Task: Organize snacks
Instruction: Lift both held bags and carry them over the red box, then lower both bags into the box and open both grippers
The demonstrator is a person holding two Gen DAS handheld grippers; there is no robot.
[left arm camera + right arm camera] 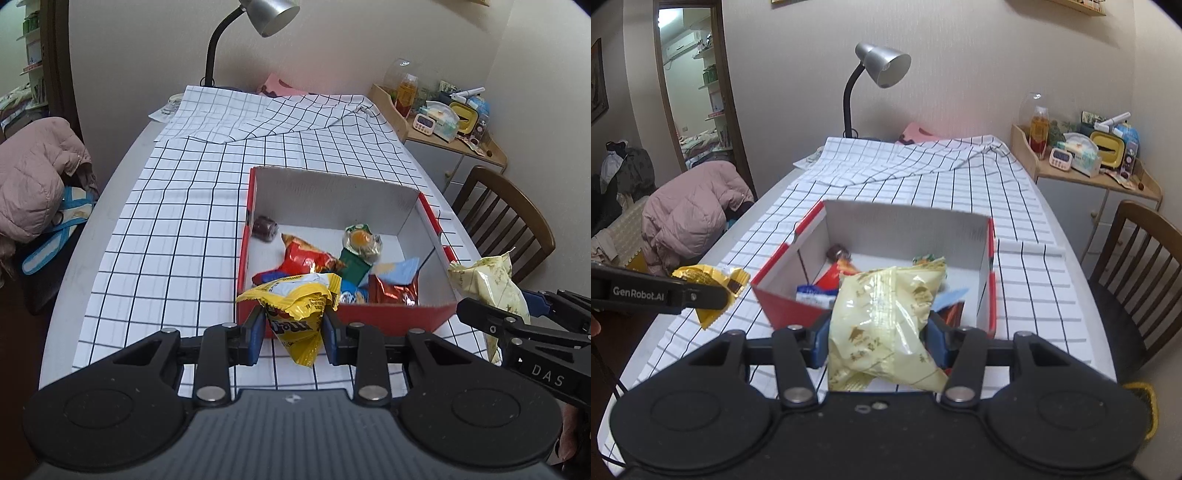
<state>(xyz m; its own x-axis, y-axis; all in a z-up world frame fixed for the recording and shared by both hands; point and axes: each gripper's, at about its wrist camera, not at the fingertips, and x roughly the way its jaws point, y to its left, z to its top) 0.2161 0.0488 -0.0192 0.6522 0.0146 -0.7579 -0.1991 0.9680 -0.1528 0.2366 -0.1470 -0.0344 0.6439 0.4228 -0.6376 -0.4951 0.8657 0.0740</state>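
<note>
I see a long table under a white cloth with a black grid, its far end rumpled into folds. A grey desk lamp stands at the far edge by the wall. A pink padded jacket is heaped on the seat to the left of the table, and a wooden chair stands to the right, near a low cabinet crowded with small items.

On the cloth, in front of both my tools, sits an open box, red outside and white inside. Several snack packets lie loose on its floor toward the near wall: a red bag, a green packet, a light blue one, another shiny red one, and a small dark wrapped piece alone in the far left corner.

My right gripper pinches a pale cream bag between its blue pads, held above the near edge of the box. The bag bulges out above and below the pads.

My left gripper pinches a yellow packet, its jaws pressed in on the crumpled wrapper, just short of the box's near left corner. The packet hangs clear of the cloth, apart from the box.
</note>
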